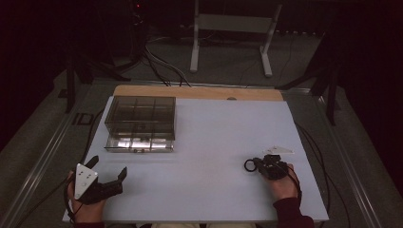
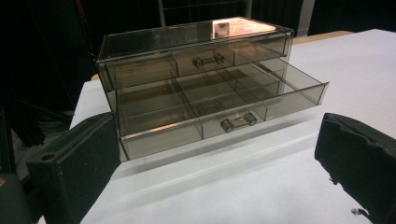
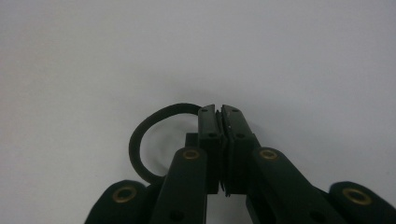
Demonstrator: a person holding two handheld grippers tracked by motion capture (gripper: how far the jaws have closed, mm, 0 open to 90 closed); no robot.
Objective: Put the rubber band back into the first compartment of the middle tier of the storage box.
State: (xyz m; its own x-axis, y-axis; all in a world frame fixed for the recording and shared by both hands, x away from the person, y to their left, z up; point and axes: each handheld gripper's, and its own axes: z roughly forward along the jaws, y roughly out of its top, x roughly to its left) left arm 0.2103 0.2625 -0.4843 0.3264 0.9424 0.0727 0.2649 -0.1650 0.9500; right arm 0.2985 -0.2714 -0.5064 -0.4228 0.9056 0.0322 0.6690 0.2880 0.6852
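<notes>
The bench (image 1: 209, 142) carries a clear drawer box (image 1: 140, 123) far left, its lower drawer (image 2: 224, 109) pulled out. Near left, the left claw (image 1: 108, 169) rests open, aimed at it. Near right, the right claw (image 1: 257, 164) is clamped on a black ring (image 3: 140, 140), partly hidden.

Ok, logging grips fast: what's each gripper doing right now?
Left gripper: open, holding nothing.
Right gripper: shut on the black ring.
</notes>
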